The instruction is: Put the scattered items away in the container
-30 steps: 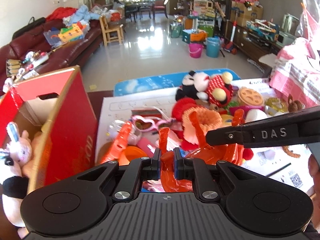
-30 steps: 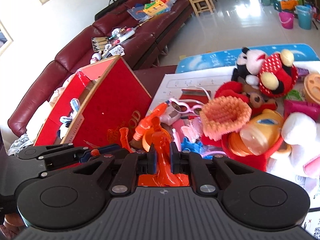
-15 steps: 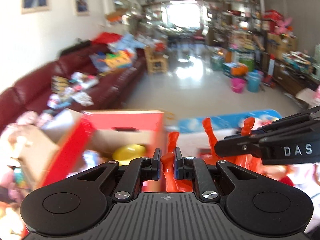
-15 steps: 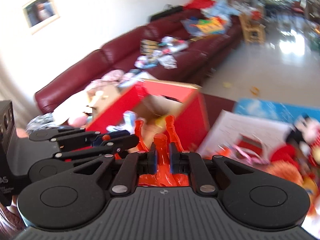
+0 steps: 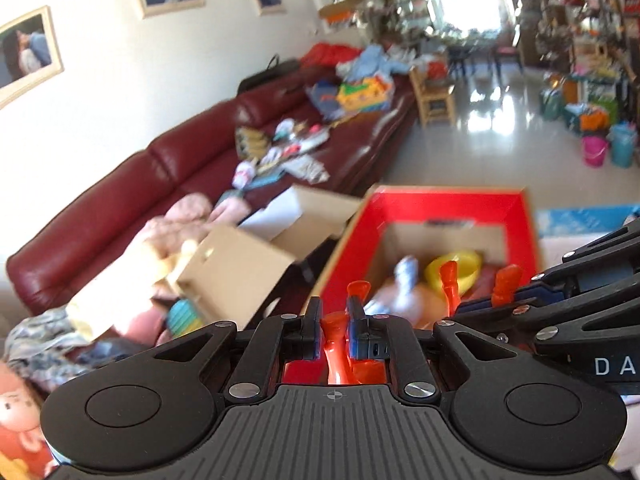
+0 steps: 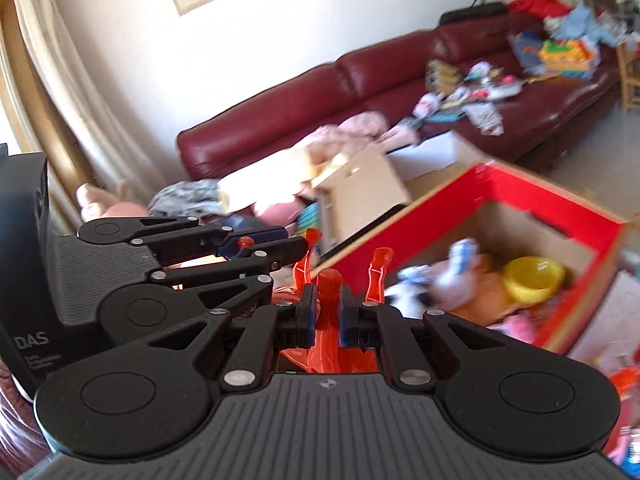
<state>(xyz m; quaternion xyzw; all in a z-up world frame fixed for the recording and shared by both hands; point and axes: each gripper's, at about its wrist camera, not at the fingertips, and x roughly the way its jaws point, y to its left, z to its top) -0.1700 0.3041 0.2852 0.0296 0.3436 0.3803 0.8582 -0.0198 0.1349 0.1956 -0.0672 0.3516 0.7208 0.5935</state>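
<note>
Both grippers hold one orange plastic toy with several prongs. My left gripper (image 5: 335,318) is shut on one prong of the orange toy (image 5: 447,280). My right gripper (image 6: 324,304) is shut on another prong of the orange toy (image 6: 378,268). The toy is in the air at the near edge of the red cardboard box (image 5: 444,200), which also shows in the right wrist view (image 6: 516,184). Inside the box lie a yellow bowl (image 5: 460,270) and soft toys (image 6: 436,280). The other gripper shows in each view, at the right (image 5: 560,312) and at the left (image 6: 180,256).
A smaller open brown carton (image 5: 236,264) stands left of the red box. A dark red sofa (image 5: 192,160) with clutter runs behind. Piles of cloth and plush lie at the left (image 6: 188,196). Toys on white paper show at the right edge (image 6: 616,360).
Both grippers have swung left with the orange toy, away from the toy pile, and now face the open top of the red box from closer.
</note>
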